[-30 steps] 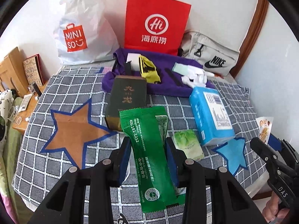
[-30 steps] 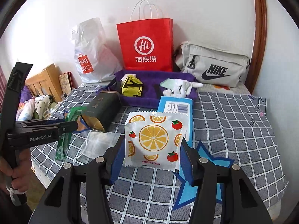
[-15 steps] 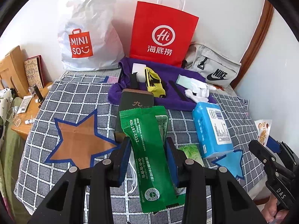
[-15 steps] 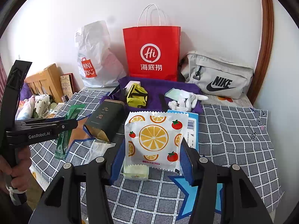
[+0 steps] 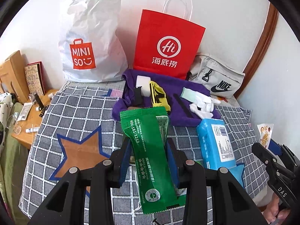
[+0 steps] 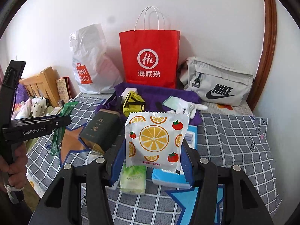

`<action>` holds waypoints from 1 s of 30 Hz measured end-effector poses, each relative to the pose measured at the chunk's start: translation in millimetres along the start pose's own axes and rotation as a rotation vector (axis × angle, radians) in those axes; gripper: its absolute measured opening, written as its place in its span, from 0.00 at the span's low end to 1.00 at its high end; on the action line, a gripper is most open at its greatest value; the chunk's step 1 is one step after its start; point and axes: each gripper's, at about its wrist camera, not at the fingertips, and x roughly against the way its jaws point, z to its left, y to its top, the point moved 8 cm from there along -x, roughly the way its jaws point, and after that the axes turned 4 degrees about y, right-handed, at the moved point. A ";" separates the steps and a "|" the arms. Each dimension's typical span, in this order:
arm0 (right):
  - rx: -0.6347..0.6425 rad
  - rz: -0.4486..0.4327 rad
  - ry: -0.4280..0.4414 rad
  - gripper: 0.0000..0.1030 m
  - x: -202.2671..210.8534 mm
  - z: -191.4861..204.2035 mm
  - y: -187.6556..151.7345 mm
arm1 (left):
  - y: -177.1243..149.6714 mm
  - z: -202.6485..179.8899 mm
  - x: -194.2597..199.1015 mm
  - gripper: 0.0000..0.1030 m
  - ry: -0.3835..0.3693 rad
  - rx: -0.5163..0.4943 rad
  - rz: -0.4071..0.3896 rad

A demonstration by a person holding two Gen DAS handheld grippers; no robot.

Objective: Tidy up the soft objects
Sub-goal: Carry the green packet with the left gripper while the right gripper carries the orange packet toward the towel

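Leftmost, propped against the white wall: a crinkled white plastic shopping bag with an orange logo [image 5: 90, 43], standing tall and loose, likely one possible drop-off for soft things. Next along, a stiff red paper carrier bag with white cord handles [image 5: 168, 43], upright with its mouth upward, so handy for dropping packets in from above. Farthest right at the wall, a grey fabric waist bag with a black swoosh [image 6: 217, 80], lying on its side.

Spread before them on the grey checked bed cover with star patches [image 5: 78, 108]: a rumpled purple cloth [image 5: 187, 91] bearing a yellow-and-black folded fabric piece [image 5: 158, 95] and a pair of white gloves [image 5: 202, 105], apparently a gathering spot for soft goods. Nearer, a dark green rectangular box with gold characters [image 6: 101, 129], a pale green small tissue pack [image 6: 133, 179] and a light blue soft tissue pack [image 5: 215, 142], all lying on the cover.

Left gripper [image 5: 148, 161]: clamped on a long green foil sachet [image 5: 148, 155] about mid-length, lifted clear of the cover, upper end leaning toward the purple cloth. Right gripper [image 6: 152, 161]: closed on the sides of a white pillow packet printed with orange slices and tomatoes [image 6: 155, 138], held upright above the blue pack, probably for carrying toward the bags.
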 end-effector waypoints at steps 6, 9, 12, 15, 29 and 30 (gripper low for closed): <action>-0.003 -0.008 -0.006 0.52 -8.6 -8.8 11.6 | 13.0 -4.1 -3.7 0.34 0.012 -0.006 -0.012; -0.006 -0.017 -0.006 0.52 -12.9 -14.6 17.8 | 18.2 -7.3 -7.2 0.34 0.017 -0.012 -0.013; -0.009 -0.027 -0.007 0.52 -18.0 -20.8 24.1 | 23.1 -10.3 -13.7 0.34 0.024 -0.012 -0.003; -0.007 -0.033 -0.010 0.52 -24.2 -26.1 30.4 | 28.5 -15.0 -19.5 0.34 0.034 -0.018 0.000; -0.006 -0.052 0.015 0.52 -56.3 -40.4 62.8 | 59.5 -27.8 -51.9 0.34 0.093 -0.053 0.026; -0.005 -0.055 0.017 0.52 -58.4 -40.6 66.4 | 61.9 -28.5 -54.0 0.34 0.095 -0.056 0.027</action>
